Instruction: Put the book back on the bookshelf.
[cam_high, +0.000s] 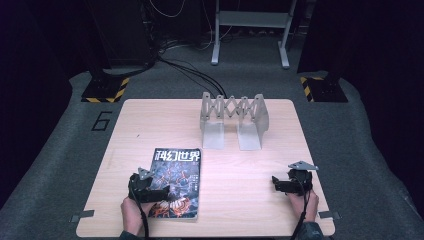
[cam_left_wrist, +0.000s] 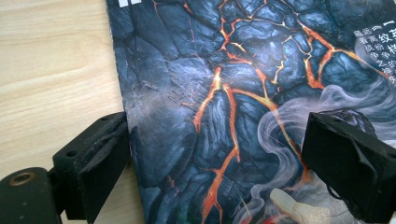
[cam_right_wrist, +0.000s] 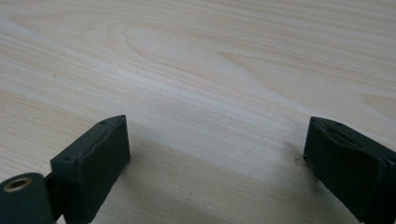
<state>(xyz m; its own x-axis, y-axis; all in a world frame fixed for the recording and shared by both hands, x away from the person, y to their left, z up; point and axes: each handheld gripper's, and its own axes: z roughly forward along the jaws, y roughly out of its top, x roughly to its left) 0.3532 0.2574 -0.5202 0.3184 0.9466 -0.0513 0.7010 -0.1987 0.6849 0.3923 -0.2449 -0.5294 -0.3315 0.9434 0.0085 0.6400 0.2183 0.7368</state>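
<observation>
I am at the reach, just short of a grasp: my left gripper (cam_high: 159, 191) hangs over the magazine (cam_high: 175, 182), which lies flat and face up on the near left part of the table (cam_high: 240, 170). I judge the work to be picking it up, likely to stand it in the metal rack (cam_high: 231, 120) at the far middle of the table, though nothing is held yet. In the left gripper view the jaws stand wide apart with nothing between them but the cover (cam_left_wrist: 233, 93): one jaw sits at the magazine's left edge, about where cover meets wood, and the other is over the dark lava picture further in. So the magazine is under and between my left jaws, not gripped. Flat paper like this gives the jaws no purchase from above, so the next move, as I see it, calls for getting one jaw under that left edge and closing on the cover and pages, or sliding the magazine toward the table's near edge first. My right gripper (cam_high: 278, 184) rests well apart from it on the near right, jaws also spread over bare wood, holding nothing; it may help steady the magazine later. The rack stands empty, well apart from both grippers.
</observation>
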